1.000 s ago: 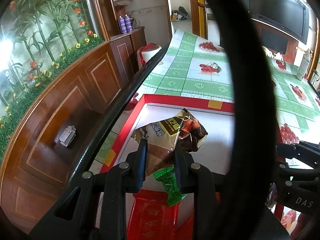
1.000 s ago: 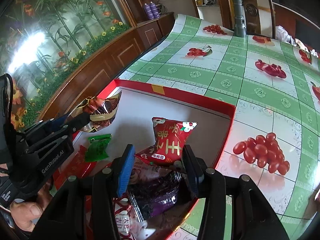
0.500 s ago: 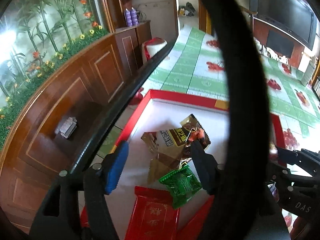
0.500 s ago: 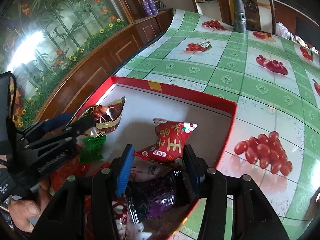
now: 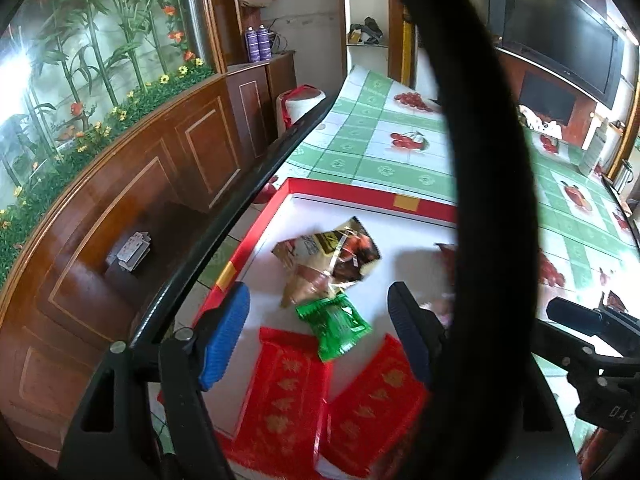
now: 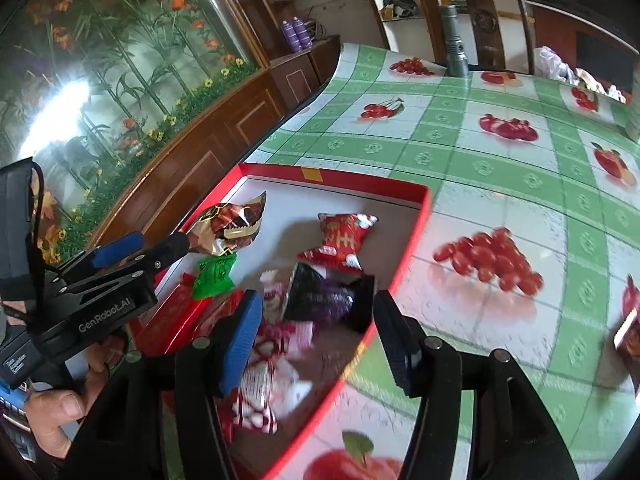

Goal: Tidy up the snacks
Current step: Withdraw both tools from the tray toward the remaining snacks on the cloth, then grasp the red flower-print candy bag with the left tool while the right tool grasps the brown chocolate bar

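A red box with a white floor [image 5: 360, 192] [image 6: 412, 236] sits on the table. In it lie a brown foil packet [image 5: 328, 260] [image 6: 232, 224], a green packet [image 5: 336, 324] [image 6: 214, 276], a red packet [image 6: 344, 240], a purple packet [image 6: 324, 296] and two flat red packets [image 5: 284, 396]. My left gripper [image 5: 316, 328] [image 6: 160, 246] hangs above the green packet; its jaws are opening and grip nothing. My right gripper [image 6: 320, 320] hovers over the purple packet near the box's right wall, jaws opening, nothing pressed between the pads.
A green-checked fruit tablecloth [image 6: 500, 152] covers the table right of the box. A grey flashlight [image 6: 454, 40] and a wooden chair [image 6: 480, 0] stand at the far edge. Another packet [image 6: 628, 332] lies at the right. A black strap [image 5: 492, 160] crosses the left view. A wooden cabinet [image 5: 120, 220] runs along the left.
My left gripper let go of the brown packet, spread wide and pulled back upward. My right gripper widened and drew back from the red packet, which now lies free.
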`<action>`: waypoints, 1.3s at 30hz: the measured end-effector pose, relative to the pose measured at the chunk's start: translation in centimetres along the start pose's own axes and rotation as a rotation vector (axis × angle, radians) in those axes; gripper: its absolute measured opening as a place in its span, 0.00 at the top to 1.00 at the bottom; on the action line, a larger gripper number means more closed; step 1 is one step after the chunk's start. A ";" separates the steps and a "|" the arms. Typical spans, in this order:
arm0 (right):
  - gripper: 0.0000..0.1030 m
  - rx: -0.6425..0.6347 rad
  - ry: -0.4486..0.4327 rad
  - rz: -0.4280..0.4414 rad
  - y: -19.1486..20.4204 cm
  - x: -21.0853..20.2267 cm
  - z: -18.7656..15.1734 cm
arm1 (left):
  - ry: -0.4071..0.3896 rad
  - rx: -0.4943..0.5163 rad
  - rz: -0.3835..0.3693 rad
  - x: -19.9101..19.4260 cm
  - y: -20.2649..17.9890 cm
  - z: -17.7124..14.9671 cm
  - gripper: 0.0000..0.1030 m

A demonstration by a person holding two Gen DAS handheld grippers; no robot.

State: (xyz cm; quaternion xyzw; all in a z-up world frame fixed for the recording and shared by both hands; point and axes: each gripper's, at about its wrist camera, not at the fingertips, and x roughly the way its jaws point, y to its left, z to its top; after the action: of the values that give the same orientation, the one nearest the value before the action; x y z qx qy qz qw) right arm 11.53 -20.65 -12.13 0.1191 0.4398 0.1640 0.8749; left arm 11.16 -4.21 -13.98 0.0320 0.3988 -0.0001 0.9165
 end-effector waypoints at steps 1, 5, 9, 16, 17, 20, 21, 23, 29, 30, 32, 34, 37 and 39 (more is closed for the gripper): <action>0.44 0.003 -0.008 -0.003 -0.1 -0.6 -0.4 | -0.004 0.004 -0.007 -0.4 -0.3 -0.2 0.29; 0.43 0.023 -0.031 -0.019 -1.4 -3.1 -1.9 | -0.015 0.015 -0.033 -1.7 -1.4 -0.8 0.26; 0.41 0.051 -0.060 -0.051 -3.4 -6.0 -4.2 | -0.024 0.042 -0.075 -3.1 -3.0 -1.6 0.26; 0.40 0.174 -0.099 -0.142 -8.7 -10.7 -8.3 | 0.002 0.102 -0.156 -4.4 -6.7 -3.5 0.26; 0.40 0.197 -0.105 -0.157 -9.6 -11.5 -8.9 | 0.008 0.115 -0.167 -4.5 -7.4 -3.8 0.26; 0.38 0.252 -0.125 -0.196 -11.7 -13.2 -10.3 | 0.020 0.137 -0.192 -4.9 -8.8 -4.6 0.23; 0.38 0.270 -0.133 -0.206 -12.4 -13.7 -10.7 | 0.027 0.149 -0.206 -5.2 -9.5 -5.1 0.22; 0.38 0.296 -0.142 -0.220 -13.3 -14.5 -11.3 | 0.034 0.166 -0.225 -5.6 -10.5 -5.6 0.21; 0.35 0.341 -0.174 -0.239 -15.1 -16.7 -13.1 | 0.055 0.252 -0.308 -7.1 -14.2 -7.7 0.19; 0.35 0.346 -0.178 -0.242 -15.3 -16.9 -13.3 | 0.065 0.270 -0.339 -7.3 -14.9 -8.1 0.18; 0.35 0.363 -0.191 -0.249 -15.8 -17.5 -13.9 | 0.085 0.323 -0.418 -7.9 -16.5 -9.3 0.18; 0.35 0.380 -0.202 -0.256 -16.3 -18.2 -14.4 | 0.105 0.375 -0.466 -8.3 -18.0 -10.4 0.18; 0.35 0.398 -0.220 -0.268 -16.8 -19.2 -15.0 | 0.121 0.449 -0.525 -9.1 -20.4 -12.2 0.16; 0.35 0.407 -0.234 -0.274 -17.2 -19.9 -15.4 | 0.130 0.494 -0.555 -9.5 -22.0 -13.3 0.16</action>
State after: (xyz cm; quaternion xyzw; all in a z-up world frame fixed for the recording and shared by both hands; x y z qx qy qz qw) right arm -8.94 -43.27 -12.66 0.2497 0.3718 -0.0626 0.8919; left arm -5.63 -25.61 -17.37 0.1427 0.4374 -0.3425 0.8191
